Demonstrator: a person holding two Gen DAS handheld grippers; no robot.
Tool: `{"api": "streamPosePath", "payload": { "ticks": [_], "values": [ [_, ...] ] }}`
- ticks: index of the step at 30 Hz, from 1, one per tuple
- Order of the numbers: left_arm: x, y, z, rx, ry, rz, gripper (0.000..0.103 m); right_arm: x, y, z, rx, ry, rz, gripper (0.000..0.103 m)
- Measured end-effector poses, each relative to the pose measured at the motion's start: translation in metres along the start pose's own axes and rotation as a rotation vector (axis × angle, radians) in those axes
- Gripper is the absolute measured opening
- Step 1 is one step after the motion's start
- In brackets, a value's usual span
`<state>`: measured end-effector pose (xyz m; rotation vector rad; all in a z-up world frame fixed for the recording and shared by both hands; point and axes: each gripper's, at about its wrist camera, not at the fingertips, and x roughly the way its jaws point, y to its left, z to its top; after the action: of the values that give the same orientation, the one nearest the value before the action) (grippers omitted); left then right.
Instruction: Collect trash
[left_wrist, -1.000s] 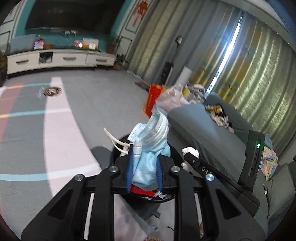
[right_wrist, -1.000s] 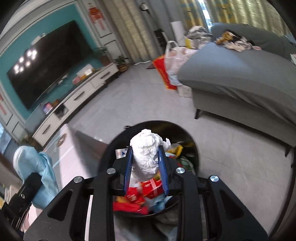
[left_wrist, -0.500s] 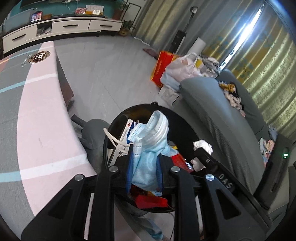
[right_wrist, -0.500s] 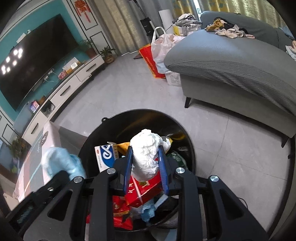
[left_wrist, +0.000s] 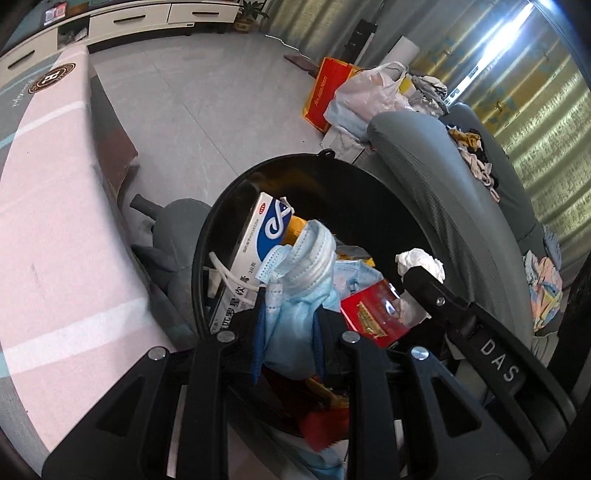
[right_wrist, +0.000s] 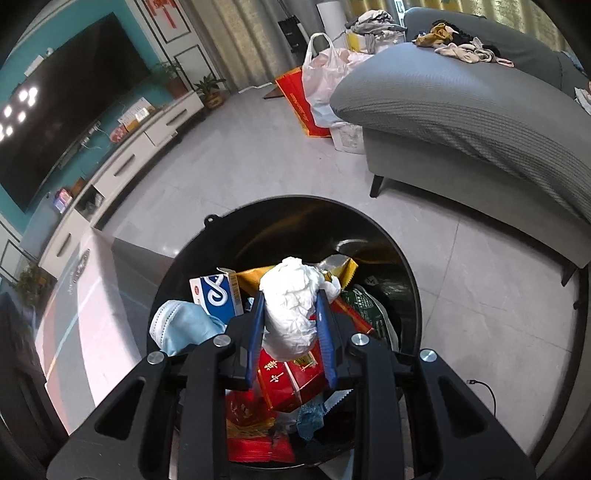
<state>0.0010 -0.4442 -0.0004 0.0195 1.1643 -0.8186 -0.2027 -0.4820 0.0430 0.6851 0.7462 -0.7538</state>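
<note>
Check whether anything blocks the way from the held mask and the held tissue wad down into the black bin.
Nothing visible does. The left tool holds the blue mask and the right tool the white tissue wad, both over the open mouth of the black bin. Below lies only earlier trash, such as the red box.

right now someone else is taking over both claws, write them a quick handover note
Left claw: shut on a blue face mask, held over the black trash bin.
Right claw: shut on a crumpled white tissue, also over the bin.
In the bin already: a blue and white box, a red packet, other wrappers.
Done: both pieces picked up and brought above the bin.
Left: open both claws to drop the mask and tissue in. Whether other trash remains elsewhere can't be seen.
</note>
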Motion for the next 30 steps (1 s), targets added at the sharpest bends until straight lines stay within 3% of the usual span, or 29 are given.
{"api": "streamPosePath", "payload": {
  "ticks": [13,15,17,21,25,30],
  "values": [
    [-0.002,0.001,0.000,-0.009,-0.005,0.000,0.030,0.003,0.000,-0.003,0.013,0.050,-0.026,0.029],
    [-0.006,0.001,0.000,-0.015,-0.017,-0.001,0.033,0.002,-0.001,-0.002,0.009,0.055,-0.032,0.029],
    [-0.011,-0.001,-0.001,-0.017,-0.026,-0.016,0.045,-0.002,-0.003,-0.003,0.006,0.056,-0.036,0.031],
    [-0.031,-0.006,-0.004,-0.001,-0.070,-0.002,0.059,-0.014,-0.012,-0.004,0.040,0.030,-0.045,0.052],
    [-0.058,-0.006,-0.009,-0.015,-0.122,-0.015,0.085,-0.028,-0.022,-0.003,0.087,-0.003,-0.024,0.069],
    [-0.096,-0.012,-0.018,0.005,-0.179,-0.006,0.094,-0.053,-0.024,-0.002,0.100,-0.049,0.013,0.084]
  ]
}}
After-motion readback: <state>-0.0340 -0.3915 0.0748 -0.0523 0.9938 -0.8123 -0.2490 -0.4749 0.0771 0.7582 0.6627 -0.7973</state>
